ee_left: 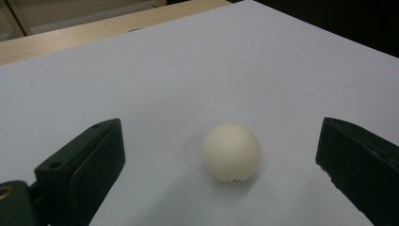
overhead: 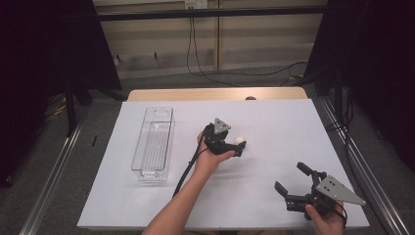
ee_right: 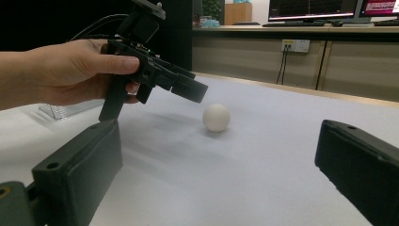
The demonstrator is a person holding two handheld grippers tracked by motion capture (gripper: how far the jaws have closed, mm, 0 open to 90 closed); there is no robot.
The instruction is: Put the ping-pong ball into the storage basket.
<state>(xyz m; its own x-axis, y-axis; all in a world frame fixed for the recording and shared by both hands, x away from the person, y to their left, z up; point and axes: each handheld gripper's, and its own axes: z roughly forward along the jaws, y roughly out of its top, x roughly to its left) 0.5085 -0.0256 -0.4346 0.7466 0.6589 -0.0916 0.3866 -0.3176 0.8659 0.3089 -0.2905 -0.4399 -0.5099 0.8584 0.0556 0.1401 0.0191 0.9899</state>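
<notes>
Ball [ee_left: 231, 152] mid-sheet between spread left gripper [ee_left: 221, 165] fingers (untouched); right gripper [overhead: 293, 182] fingers apart, near front edge

Matt ball, matt plastic jaws, paper-like sheet

The ball [ee_left: 231, 152] looks smooth, matt, cream-white; the left gripper [overhead: 237, 148] and right gripper [overhead: 290, 178] are matt black plastic, each topped by a dull grey metal-looking plate. The table [overhead: 215, 93] edge is pale wood under a smooth white sheet [overhead: 274, 122]; the bin [overhead: 153, 143] is clear glossy plastic.
</notes>
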